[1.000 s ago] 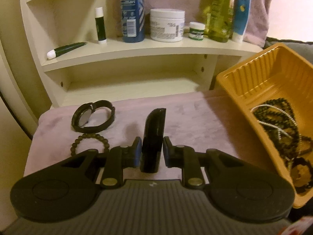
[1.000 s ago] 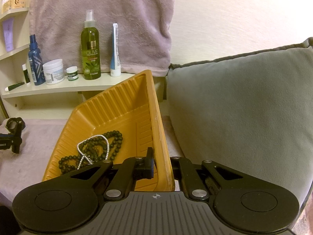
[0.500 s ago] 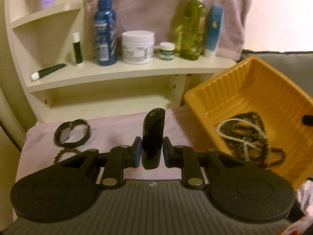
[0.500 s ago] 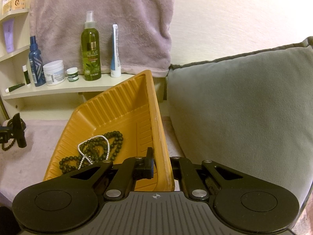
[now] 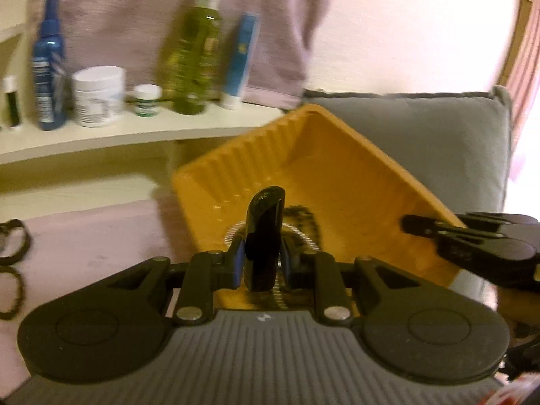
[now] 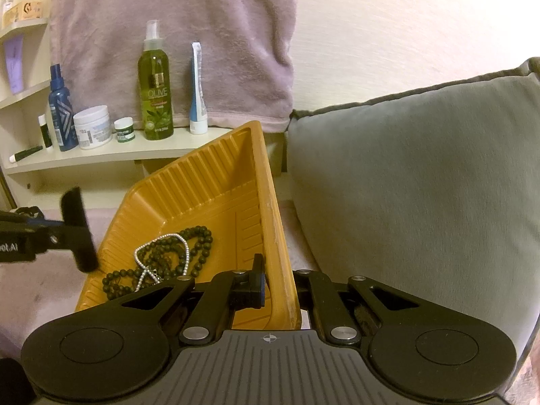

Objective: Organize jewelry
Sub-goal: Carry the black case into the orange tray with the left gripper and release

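My left gripper point(image 5: 261, 263) is shut on a glossy black bangle point(image 5: 264, 236), held upright over the near-left edge of the orange tray point(image 5: 337, 168). In the right wrist view the bangle point(image 6: 78, 229) hangs at the tray's left rim. My right gripper point(image 6: 278, 287) is shut on the orange tray's right wall point(image 6: 276, 236) and holds the tray tilted. Dark bead necklaces point(image 6: 168, 256) and a silver chain point(image 6: 148, 260) lie in the tray. A black watch point(image 5: 10, 243) and a bead bracelet point(image 5: 10, 290) lie on the pink cloth at far left.
A cream shelf point(image 6: 118, 152) behind carries a blue spray bottle point(image 6: 60, 111), a white jar point(image 6: 92, 131), a green olive bottle point(image 6: 155, 91) and a tube point(image 6: 197, 91). A grey cushion point(image 6: 422, 175) stands right of the tray. A pink towel point(image 6: 175, 33) hangs behind.
My left gripper has carried the black bangle rightward from above the pink cloth to over the tray's edge. The right gripper and the tray have stayed still.
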A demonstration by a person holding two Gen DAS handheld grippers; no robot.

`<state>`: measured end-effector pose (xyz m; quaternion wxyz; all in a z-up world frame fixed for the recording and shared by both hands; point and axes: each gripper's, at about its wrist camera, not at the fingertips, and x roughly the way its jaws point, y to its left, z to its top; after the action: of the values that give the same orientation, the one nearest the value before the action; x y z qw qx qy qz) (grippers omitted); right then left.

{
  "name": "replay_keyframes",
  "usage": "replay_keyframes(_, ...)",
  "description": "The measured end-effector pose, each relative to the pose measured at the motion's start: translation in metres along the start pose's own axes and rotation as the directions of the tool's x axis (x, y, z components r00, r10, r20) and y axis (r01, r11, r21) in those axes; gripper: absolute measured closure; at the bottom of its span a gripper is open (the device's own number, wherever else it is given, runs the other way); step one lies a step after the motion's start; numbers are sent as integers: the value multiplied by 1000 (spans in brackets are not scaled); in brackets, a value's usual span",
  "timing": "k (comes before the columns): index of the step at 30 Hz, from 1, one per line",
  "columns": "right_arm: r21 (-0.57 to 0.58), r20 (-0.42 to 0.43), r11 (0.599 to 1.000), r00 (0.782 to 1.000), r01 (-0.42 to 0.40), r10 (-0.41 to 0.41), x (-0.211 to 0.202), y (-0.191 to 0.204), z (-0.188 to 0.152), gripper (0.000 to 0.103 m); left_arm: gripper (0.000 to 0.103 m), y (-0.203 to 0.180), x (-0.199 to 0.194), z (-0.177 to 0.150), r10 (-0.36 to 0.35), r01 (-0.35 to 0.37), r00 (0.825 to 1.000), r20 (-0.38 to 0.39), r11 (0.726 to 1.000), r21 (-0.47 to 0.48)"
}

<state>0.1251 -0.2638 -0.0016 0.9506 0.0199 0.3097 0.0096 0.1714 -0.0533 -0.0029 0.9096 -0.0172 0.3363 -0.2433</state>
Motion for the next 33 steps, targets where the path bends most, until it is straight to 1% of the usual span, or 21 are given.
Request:
replay_keyframes(7, 6, -1, 1000, 1000, -2, 2, 1, -1, -1, 97, 83, -16, 11, -3, -41, 42, 999, -33, 999, 32)
replay_keyframes(11, 8, 0, 1000, 1000, -3, 3, 1, -1, -1, 97, 83, -24, 18, -4, -44, 47, 998, -55, 997, 59)
replay_keyframes(13, 8, 0, 1000, 1000, -3, 3, 1, -2, -1, 97, 78, -26, 18, -5, -40, 43, 998, -45, 997, 69)
replay_keyframes(14, 8, 0, 1000, 1000, -4, 4, 2, -2, -1, 97, 76, -26, 16, -5, -36, 39, 999, -39, 997, 74)
replay_keyframes(19, 9, 0, 1000, 1000, -3, 3, 2, -1, -1, 97, 75, -17, 11, -3, -14, 15, 1000, -17, 999, 49)
replay_keyframes(26, 8, 0, 1000, 1000, -3, 3, 2, -1, -1, 97, 75, 8, 3, -5, 51, -51, 999, 3, 999, -2)
replay_keyframes(33, 8, 0, 1000, 1000, -3, 3, 2, -1, -1, 97, 75, 33, -9, -10, 117, -117, 993, 15, 992, -42)
